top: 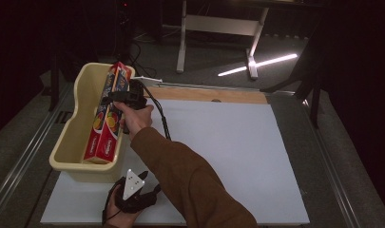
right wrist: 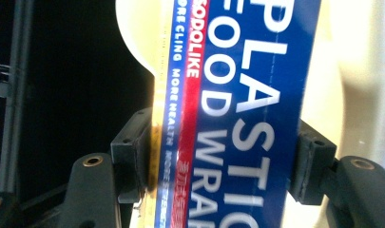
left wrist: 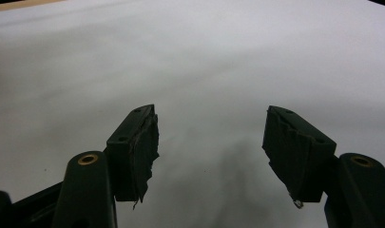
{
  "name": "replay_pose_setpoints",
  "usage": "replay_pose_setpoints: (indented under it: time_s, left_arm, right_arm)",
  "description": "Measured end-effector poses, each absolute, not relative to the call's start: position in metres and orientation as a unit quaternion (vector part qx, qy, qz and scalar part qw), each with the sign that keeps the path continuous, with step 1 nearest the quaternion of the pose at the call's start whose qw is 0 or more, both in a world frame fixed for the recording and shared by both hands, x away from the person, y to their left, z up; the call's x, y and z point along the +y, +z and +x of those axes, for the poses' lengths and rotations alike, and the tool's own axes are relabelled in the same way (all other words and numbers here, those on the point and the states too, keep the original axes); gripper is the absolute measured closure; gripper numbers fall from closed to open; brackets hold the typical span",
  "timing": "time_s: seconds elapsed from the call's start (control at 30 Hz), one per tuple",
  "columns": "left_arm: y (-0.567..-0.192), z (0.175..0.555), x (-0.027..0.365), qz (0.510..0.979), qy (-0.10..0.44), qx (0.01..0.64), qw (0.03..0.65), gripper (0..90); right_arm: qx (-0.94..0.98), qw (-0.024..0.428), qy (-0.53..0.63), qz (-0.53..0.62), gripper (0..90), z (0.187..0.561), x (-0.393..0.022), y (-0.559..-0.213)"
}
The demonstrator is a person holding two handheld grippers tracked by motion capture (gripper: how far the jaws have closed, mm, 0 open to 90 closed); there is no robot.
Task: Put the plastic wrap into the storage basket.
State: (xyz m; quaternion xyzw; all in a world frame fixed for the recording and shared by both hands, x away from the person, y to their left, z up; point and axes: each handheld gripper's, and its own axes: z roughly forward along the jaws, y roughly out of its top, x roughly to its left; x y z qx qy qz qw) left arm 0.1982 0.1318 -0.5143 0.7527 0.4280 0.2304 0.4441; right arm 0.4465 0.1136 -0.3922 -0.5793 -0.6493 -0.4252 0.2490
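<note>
Dark floor and the legs of a white stand surround a white table top [top: 228, 142], on whose left edge sits a cream plastic basin [top: 73, 142]. A long plastic wrap box [top: 107, 116], red and blue with fruit printed on it, lies lengthwise in the basin, its near end low against the front wall and its far end raised above the rear rim, so the long axis runs away from the person and follows the basin's own length. The right gripper [top: 115, 96], carried on a brown-sleeved arm that reaches across the table, meets the box from the table side, roughly at right angles to that axis and somewhat beyond its middle. In the right gripper view the box [right wrist: 233, 118] stands between the two jaws, both pads pressed against its narrow sides, so this tool is clamped on it. The left gripper [top: 145, 175] rests near the table's front edge, just in front of the basin and well apart from the box; its jaws stand wide apart over bare table [left wrist: 204, 57], holding nothing. The right hand [top: 133, 118] is therefore the one placed to lift or lower the box along the basin.
</note>
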Motion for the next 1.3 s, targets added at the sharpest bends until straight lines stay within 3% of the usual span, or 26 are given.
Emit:
replay_pose_setpoints:
  time_s: [0.17,0.27,0.67,1.07,1.13,1.3]
  left_arm:
    - [-0.514,0.198,0.132,0.752,0.23,0.428,0.445,36.4]
    - [-0.514,0.198,0.132,0.752,0.231,0.428,0.445,36.4]
    - [-0.514,0.199,0.129,0.753,0.232,0.426,0.444,36.3]
    - [-0.512,0.201,0.131,0.749,0.238,0.43,0.445,35.5]
    - [-0.512,0.201,0.131,0.75,0.239,0.429,0.443,35.4]
    - [-0.512,0.201,0.129,0.752,0.24,0.428,0.441,35.3]
  right_arm:
    - [-0.658,0.247,-0.415,-0.578,33.5,0.447,0.116,-0.396]
    - [-0.654,0.246,-0.426,-0.575,37.3,0.447,0.114,-0.393]
    - [-0.709,0.196,-0.422,-0.529,40.0,0.446,0.087,-0.376]
    - [-0.808,0.051,-0.414,-0.415,33.6,0.427,0.013,-0.383]
    - [-0.82,-0.002,-0.408,-0.401,31.4,0.418,-0.014,-0.391]
    - [-0.831,-0.065,-0.412,-0.368,28.2,0.402,-0.059,-0.408]
